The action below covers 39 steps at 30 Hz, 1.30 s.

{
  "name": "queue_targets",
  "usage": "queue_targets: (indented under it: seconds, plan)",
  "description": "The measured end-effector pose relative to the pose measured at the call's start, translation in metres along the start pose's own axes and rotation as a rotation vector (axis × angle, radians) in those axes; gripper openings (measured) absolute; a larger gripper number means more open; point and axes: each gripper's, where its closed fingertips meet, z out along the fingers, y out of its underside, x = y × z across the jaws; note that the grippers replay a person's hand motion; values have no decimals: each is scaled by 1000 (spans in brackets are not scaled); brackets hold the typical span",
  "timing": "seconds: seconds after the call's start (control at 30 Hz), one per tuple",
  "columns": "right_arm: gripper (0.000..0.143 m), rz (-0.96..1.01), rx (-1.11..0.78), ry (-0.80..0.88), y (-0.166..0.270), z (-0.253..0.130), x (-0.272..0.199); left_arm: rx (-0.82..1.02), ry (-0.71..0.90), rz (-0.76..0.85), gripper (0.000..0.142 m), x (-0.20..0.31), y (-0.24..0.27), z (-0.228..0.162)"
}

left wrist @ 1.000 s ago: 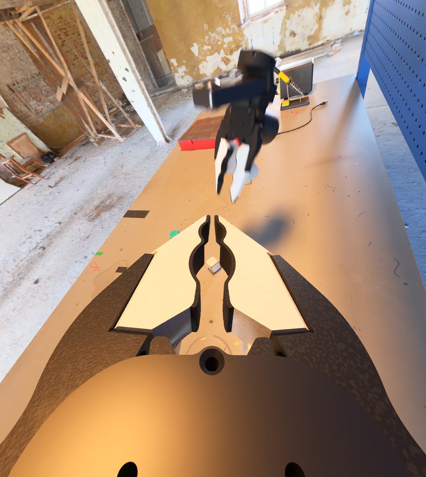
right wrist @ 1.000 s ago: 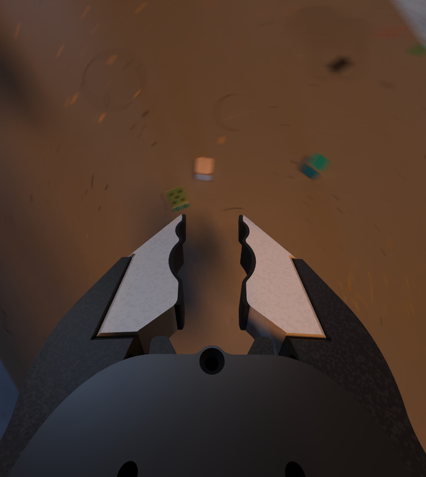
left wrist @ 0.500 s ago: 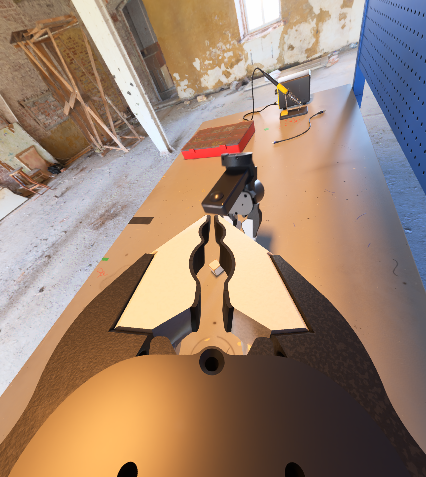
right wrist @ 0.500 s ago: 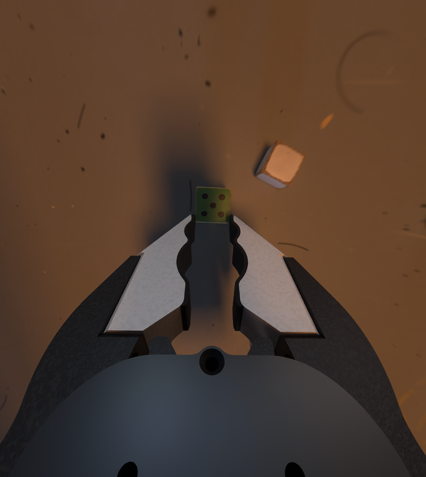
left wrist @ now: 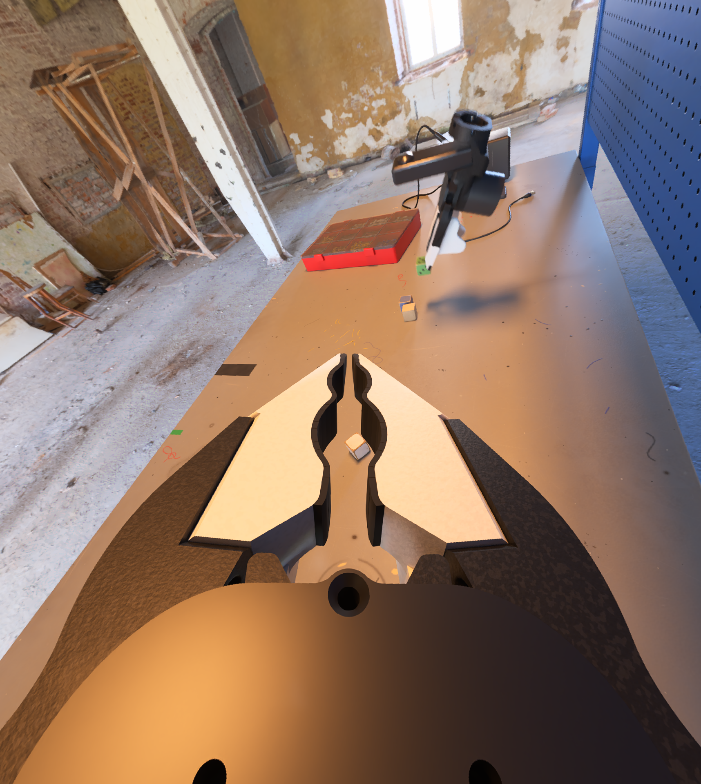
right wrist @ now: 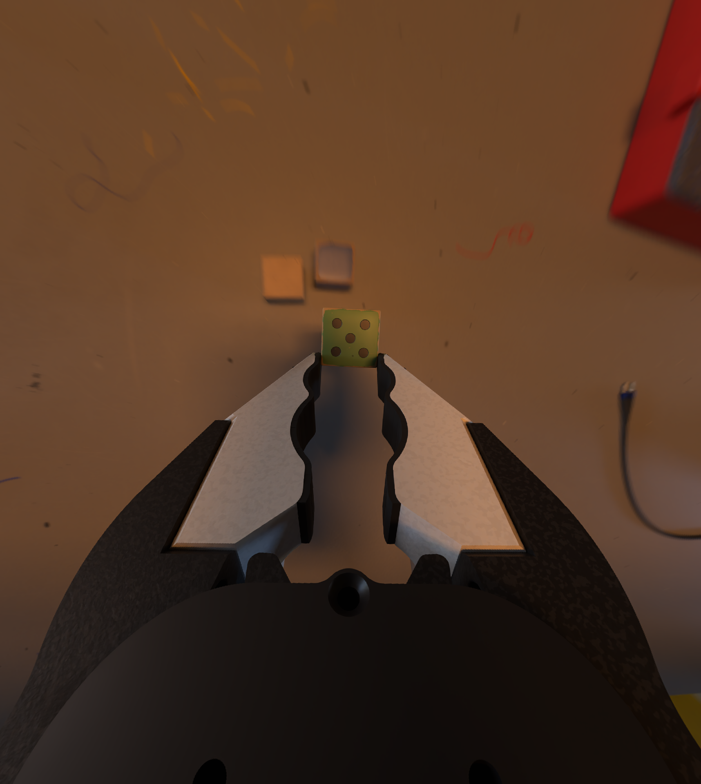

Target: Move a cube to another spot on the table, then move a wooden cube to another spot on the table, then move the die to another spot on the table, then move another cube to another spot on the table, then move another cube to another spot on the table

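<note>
My right gripper (right wrist: 349,360) is shut on the green die (right wrist: 350,338), held at its fingertips above the table. In the left wrist view that gripper (left wrist: 428,265) hangs far down the table with the die (left wrist: 422,267) at its tips. Two cubes lie side by side below the die: a pale wooden one (right wrist: 283,278) and a greyish one (right wrist: 334,264); they also show in the left wrist view (left wrist: 409,312) (left wrist: 405,300). My left gripper (left wrist: 349,357) is shut and empty. A small pale cube (left wrist: 357,446) lies on the table, seen through the gap between its fingers.
A red parts box (left wrist: 363,241) sits at the table's left edge, also at the right wrist view's upper right (right wrist: 680,140). A black cable (right wrist: 637,479) lies at the right. A soldering station (left wrist: 499,148) stands far back. A blue pegboard (left wrist: 671,169) lines the right side.
My right gripper closed on the green die, lifted it and carried it away down the table toward the red box. My left gripper stayed shut and rose slightly.
</note>
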Motion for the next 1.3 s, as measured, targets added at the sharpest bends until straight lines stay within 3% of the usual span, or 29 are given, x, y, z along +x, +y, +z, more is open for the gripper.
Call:
queue_targets:
  seconds: [0.13, 0.4, 0.47, 0.57, 0.63, 0.7, 0.8, 0.87, 1.0, 1.1, 1.3]
  plan:
    - [26, 87, -60, -19, 33, 36, 9, -1, -2, -9, 2, -1, 1, -1]
    - [26, 118, -88, -12, 47, 58, 15, 0, -3, -11, 2, -1, 1, -1]
    - [41, 117, -66, -5, 41, 51, 19, -3, -5, -7, 2, -1, 2, -2]
    - [48, 74, 139, -14, -1, 9, 10, 3, -10, -10, 2, -3, 1, -3]
    - [48, -6, 324, -64, -44, -31, -25, 8, -10, -15, 2, -4, 0, -3]
    - [49, -182, 445, -191, -79, -64, -89, 4, -13, -18, 2, -5, 1, -2]
    - [49, -514, 492, -395, -103, -79, -200, -6, -20, -18, 2, -7, 4, -2]
    - [47, -635, 470, -413, -108, -60, -255, -10, -24, -20, 2, -7, 4, -3]
    - [46, -688, 299, -482, -95, 4, -328, -12, -23, -20, 2, -7, 5, -4]
    - [46, -686, 212, -447, -86, 38, -346, -6, -13, -21, 2, -5, 4, -3]
    - [46, -667, 130, -452, -75, 59, -357, -4, 3, -9, 2, -3, 3, -1]
